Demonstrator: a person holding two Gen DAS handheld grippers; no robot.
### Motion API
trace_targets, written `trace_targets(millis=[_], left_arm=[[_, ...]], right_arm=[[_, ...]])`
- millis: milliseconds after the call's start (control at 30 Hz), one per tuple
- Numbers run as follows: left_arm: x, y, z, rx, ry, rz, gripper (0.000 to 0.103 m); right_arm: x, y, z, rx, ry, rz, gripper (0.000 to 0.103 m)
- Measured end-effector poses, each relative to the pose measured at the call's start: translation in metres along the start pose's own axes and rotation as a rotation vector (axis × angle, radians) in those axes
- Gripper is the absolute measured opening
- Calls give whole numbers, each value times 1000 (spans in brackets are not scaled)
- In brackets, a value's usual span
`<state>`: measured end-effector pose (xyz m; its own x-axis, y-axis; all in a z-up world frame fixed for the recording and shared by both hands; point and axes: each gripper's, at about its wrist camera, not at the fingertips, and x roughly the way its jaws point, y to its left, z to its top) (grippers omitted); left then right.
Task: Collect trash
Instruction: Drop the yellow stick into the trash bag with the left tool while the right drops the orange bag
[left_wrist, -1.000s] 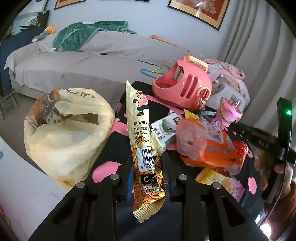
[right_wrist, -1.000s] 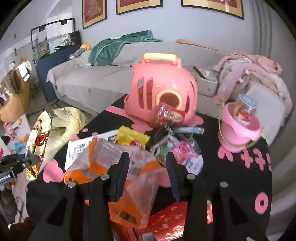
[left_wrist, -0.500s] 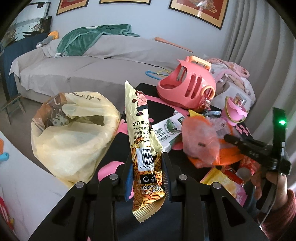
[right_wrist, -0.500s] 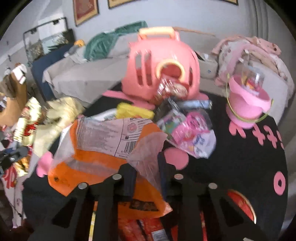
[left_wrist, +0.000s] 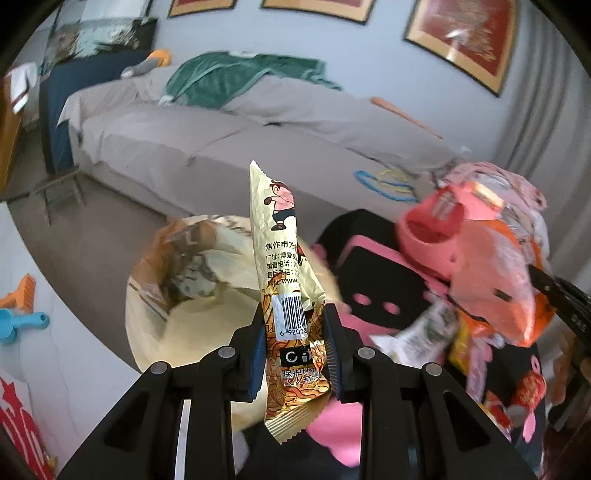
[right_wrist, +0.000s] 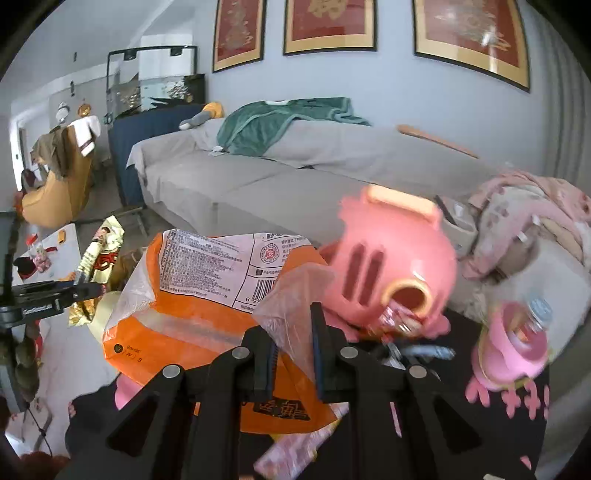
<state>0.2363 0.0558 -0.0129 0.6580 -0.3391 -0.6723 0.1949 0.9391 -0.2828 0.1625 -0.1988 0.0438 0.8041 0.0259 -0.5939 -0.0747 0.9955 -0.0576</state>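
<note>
Both hands are mid-carry, each bringing a piece of trash from the cluttered counter (left_wrist: 373, 266) toward the yellow plastic trash bag (left_wrist: 192, 321) that stands open at its edge. The left hand-held gripper (left_wrist: 294, 343) is clamped on a tall gold snack wrapper (left_wrist: 282, 258), which stands upright between its jaws with the bag's mouth just behind and below it. The right hand-held gripper (right_wrist: 293, 350), whose jaws have just been closing, pinches the clear corner of a large orange-and-white plastic package (right_wrist: 207, 295) and holds it lifted off the counter, in front of the pink toy carrier (right_wrist: 391, 266). The step in hand looks like delivery to the bag. Next, the gold wrapper should be moved over the bag's opening and let go, then the orange package, floppy and broad, likely needs guiding so it does not catch on the bag's rim.
</note>
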Motion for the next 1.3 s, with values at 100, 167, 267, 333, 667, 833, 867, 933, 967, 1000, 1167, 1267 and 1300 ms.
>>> trace_targets(millis=[100,167,267,333,667,833,867,933,967,1000,1167,1267,1300], left_arm=[[30,21,8,-30,62,-17,34],[50,34,12,-51,105,-55,47],[65,46,11,-72,118,-79,55],[65,52,11,-84,108,-99,55],[-5,110,22,-175,-82,29,57],[-25,141,10,-246,-134,86,57],[-27,146,6,-255,-141,95,57],[-29,155,-1,-276,-147,99,57],[-29,159,-4,-285,-146,96,57],[-29,161,-8,-290,-142,94,57],[-22,168,-22,-285,-123,77,57],[-17,167,-23,-278,-113,68,57],[-15,168,-23,-277,-111,69,57]], right_arm=[[22,10,14,-27,18,4,14],[36,15,21,-49,33,1,14],[56,24,28,-75,58,-5,14],[66,31,34,-88,70,-2,14],[111,127,63,-274,96,97,14],[155,199,57,-464,154,89,14],[168,213,51,-497,184,101,14],[191,234,38,-533,269,144,14],[202,242,31,-545,312,163,14],[213,250,24,-560,351,177,14],[251,273,-10,-653,493,194,13],[255,264,-10,-616,514,210,14],[254,259,-9,-596,515,225,14]])
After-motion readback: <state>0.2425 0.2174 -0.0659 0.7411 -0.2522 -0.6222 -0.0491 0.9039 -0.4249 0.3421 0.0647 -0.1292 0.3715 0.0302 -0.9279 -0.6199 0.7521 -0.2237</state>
